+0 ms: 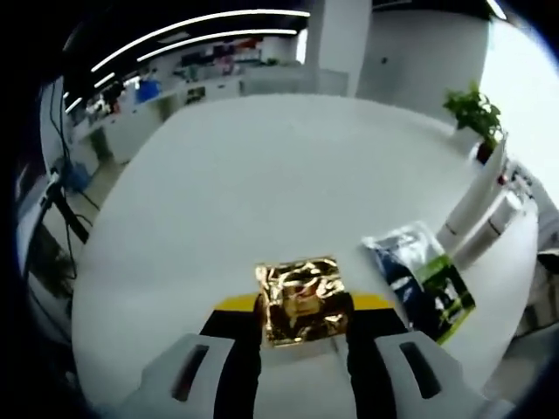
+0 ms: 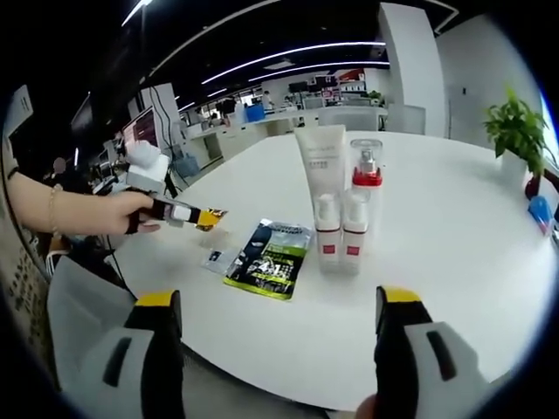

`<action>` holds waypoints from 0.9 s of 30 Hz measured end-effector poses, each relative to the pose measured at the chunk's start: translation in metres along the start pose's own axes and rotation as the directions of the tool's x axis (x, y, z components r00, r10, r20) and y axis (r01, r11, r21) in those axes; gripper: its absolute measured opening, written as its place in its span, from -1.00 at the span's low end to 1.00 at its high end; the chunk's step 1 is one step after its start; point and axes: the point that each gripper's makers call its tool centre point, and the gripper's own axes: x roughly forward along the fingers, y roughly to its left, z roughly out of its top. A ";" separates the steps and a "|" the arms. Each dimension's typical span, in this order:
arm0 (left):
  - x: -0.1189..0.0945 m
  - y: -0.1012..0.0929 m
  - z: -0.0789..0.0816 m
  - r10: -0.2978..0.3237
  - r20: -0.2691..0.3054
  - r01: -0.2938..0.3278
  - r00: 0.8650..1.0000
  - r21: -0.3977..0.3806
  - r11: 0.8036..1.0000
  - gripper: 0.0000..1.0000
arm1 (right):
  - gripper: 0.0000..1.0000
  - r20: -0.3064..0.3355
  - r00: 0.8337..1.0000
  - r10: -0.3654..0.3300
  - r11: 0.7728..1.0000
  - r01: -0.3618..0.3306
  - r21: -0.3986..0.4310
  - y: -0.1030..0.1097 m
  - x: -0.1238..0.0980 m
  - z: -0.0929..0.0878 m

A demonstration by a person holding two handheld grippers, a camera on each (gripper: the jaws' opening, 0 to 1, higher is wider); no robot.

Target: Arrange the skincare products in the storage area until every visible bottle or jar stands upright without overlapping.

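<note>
My left gripper (image 1: 303,325) is shut on a crinkled gold foil packet (image 1: 300,295), held just above the white table (image 1: 262,175). In the right gripper view a person's hand holds that left gripper (image 2: 175,211) at the left, with the gold packet (image 2: 212,216) at its tip. A white tube (image 2: 320,164), a clear spray bottle with a red collar (image 2: 367,175) and two small white bottles (image 2: 327,231) (image 2: 355,229) stand upright in a cluster mid-table. My right gripper (image 2: 279,345) hangs open near the table's front edge, nothing between its jaws.
A blue-and-green sachet (image 2: 269,259) lies flat left of the bottles, seen too in the left gripper view (image 1: 425,279). A small clear packet (image 2: 214,257) lies beside it. A potted plant (image 2: 515,127) and a blue object (image 2: 540,212) sit at the far right.
</note>
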 end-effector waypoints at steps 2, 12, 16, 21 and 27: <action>-0.003 -0.001 0.001 -0.003 0.013 0.003 1.000 0.010 1.000 -0.32 | 0.83 0.001 1.000 0.002 1.000 -0.002 -0.001 0.001 0.000 0.001; -0.033 -0.013 0.013 -0.037 0.091 0.035 0.995 0.023 0.999 -0.32 | 0.76 0.013 0.999 0.037 0.999 -0.037 0.004 0.008 0.000 0.004; -0.045 -0.017 0.017 -0.049 0.122 0.046 0.991 0.024 0.999 -0.32 | 0.73 0.024 0.998 0.056 0.998 -0.056 0.003 0.011 0.002 0.008; -0.062 -0.024 0.022 -0.065 0.157 0.059 0.985 0.040 0.997 -0.32 | 0.67 0.060 0.994 0.094 0.995 -0.097 0.039 0.022 0.004 0.017; -0.077 -0.036 0.028 -0.092 0.194 0.074 0.977 0.100 0.992 -0.32 | 0.54 0.100 0.978 0.182 0.982 -0.186 0.035 0.049 0.013 0.035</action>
